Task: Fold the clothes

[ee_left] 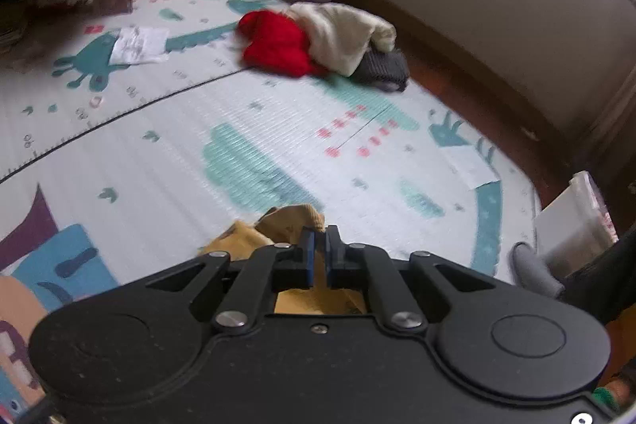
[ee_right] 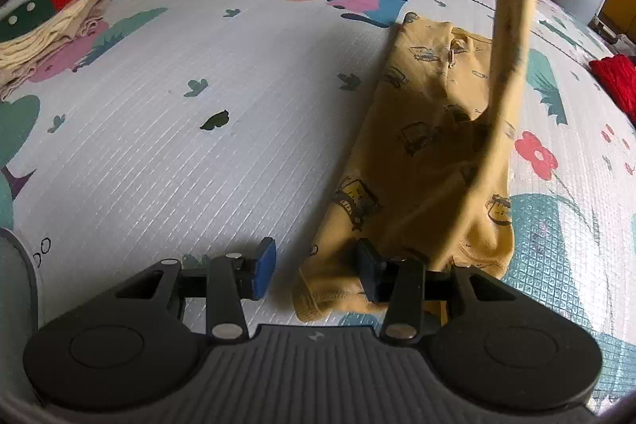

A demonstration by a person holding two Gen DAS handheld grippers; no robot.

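We take the yellow garment [ee_right: 433, 153] lying on the play mat [ee_right: 198, 146] for light, limp knit best pinched at hems, our left gripper [ee_left: 319, 257] clamped on one raised strip, our right gripper [ee_right: 314, 271] open over the near hem, no legible writing anywhere.

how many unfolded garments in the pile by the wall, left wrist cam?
3 visible: red garment on the pile's left, cream garment draped over its right side, grey garment at the right end, partly under the cream one. More may be hidden beneath.
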